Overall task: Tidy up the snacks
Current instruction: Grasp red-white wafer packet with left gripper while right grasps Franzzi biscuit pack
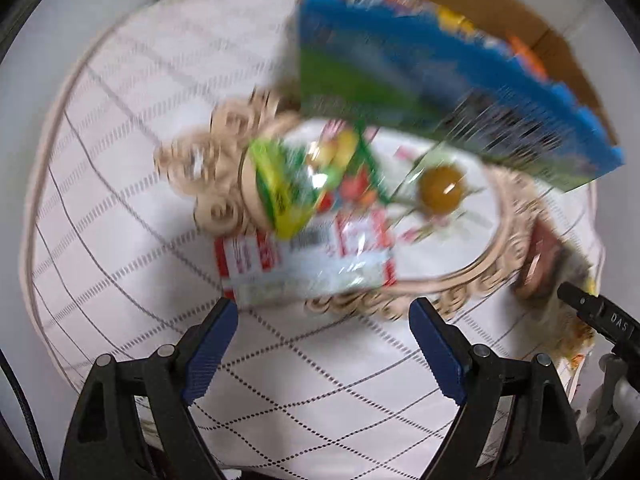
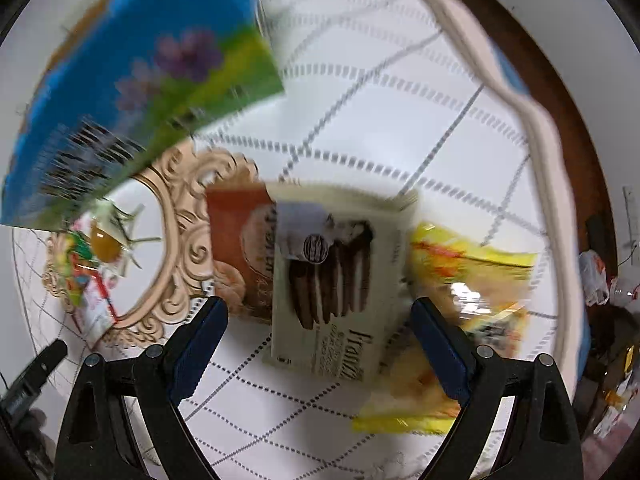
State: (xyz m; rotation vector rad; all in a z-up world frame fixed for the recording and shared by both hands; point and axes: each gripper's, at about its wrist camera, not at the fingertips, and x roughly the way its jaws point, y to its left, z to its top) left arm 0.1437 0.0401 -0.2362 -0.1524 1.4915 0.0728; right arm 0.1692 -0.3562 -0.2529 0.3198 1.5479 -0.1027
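Note:
My left gripper (image 1: pixel 324 344) points down at the table, open and empty. Just ahead of its blue pads lies a red-and-white snack packet (image 1: pixel 304 264), half on an ornate oval tray (image 1: pixel 492 256). A green-and-yellow candy bag (image 1: pixel 304 176) and an amber round sweet (image 1: pixel 440 188) also lie on the tray. My right gripper (image 2: pixel 320 344) is open over a cream box of chocolate biscuits (image 2: pixel 340 272). The box's near end lies between the pads, which do not touch it. The box partly covers a brown cookie pack (image 2: pixel 240 248) and a yellow bag (image 2: pixel 472 280).
A large blue-and-green bag (image 1: pixel 420 80) (image 2: pixel 132 80) leans out over the tray from a cardboard box (image 1: pixel 520 12) holding more snacks. A white checked cloth (image 1: pixel 132 208) covers the round table. Clutter lies past the table's edge (image 2: pixel 600 280). Both views are blurred.

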